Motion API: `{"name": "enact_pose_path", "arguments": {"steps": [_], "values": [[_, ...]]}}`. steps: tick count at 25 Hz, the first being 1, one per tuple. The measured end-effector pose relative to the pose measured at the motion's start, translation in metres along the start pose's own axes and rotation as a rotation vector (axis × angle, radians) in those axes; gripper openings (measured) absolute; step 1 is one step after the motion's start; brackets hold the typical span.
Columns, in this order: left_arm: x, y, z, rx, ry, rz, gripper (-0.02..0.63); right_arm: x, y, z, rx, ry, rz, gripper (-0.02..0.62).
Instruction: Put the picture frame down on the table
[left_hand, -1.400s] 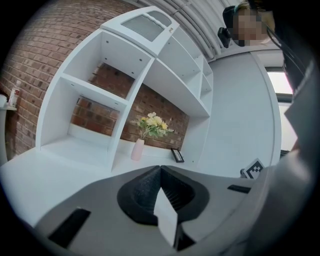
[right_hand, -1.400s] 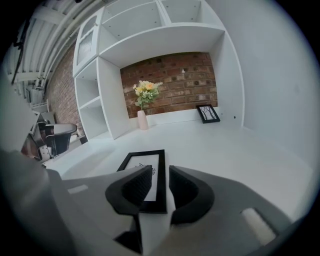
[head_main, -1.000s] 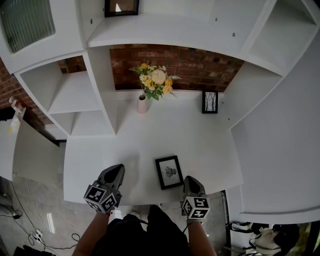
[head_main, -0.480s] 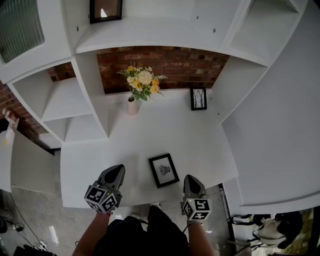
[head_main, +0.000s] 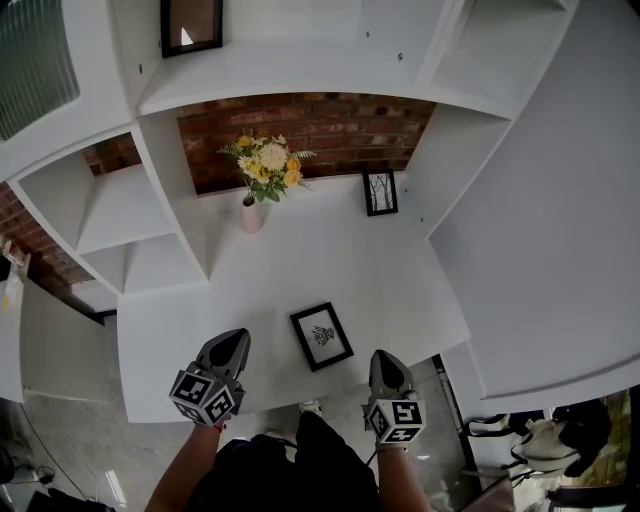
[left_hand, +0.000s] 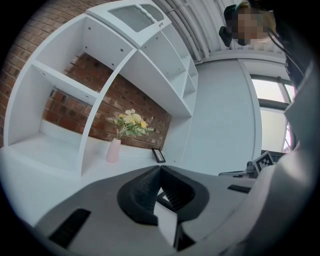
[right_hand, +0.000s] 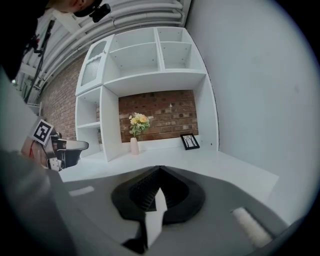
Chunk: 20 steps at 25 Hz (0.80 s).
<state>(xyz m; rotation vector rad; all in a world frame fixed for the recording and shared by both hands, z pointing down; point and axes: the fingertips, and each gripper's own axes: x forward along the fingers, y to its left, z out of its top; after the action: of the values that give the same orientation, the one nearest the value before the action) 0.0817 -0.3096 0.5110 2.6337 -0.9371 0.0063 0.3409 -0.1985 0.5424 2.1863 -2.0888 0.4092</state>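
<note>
The picture frame (head_main: 321, 336) lies flat on the white table (head_main: 300, 265). It is in the lower middle of the head view, close to the table's front edge. Nothing is touching it.

The left gripper (head_main: 236, 338) is at the lower left and the right gripper (head_main: 386, 358) is at the lower right. The frame sits between them, a bit higher in the picture and clear of both.

In the left gripper view the two jaws are pressed together and there is nothing between them. The right gripper view shows the same thing: jaws closed tight and empty.

Not much has changed in the last second. The whole scene has slid a little up and to the left in the head view. The vase of flowers (head_main: 262, 170), the small frame (head_main: 380, 192) standing at the back and the shelves (head_main: 120, 210) all slid the same way. So it looks like the head camera moved, not the things. The picture frame has kept its spot on the table, and both grippers have stayed at the bottom of the picture.

This probably means the job is done. The frame is already down and lying still, and neither gripper has hold of it. Nothing more seems needed except keeping the grippers clear so they do not bump it.
</note>
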Motion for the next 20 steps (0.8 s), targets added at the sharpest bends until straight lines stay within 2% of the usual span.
{"name": "enact_pose_path", "arguments": {"steps": [20], "values": [[-0.021, -0.011, -0.005, 0.015, 0.026, -0.070, 0.002, -0.057, 0.009, -0.004, 0.025, -0.056, -0.107, 0.003]]}}
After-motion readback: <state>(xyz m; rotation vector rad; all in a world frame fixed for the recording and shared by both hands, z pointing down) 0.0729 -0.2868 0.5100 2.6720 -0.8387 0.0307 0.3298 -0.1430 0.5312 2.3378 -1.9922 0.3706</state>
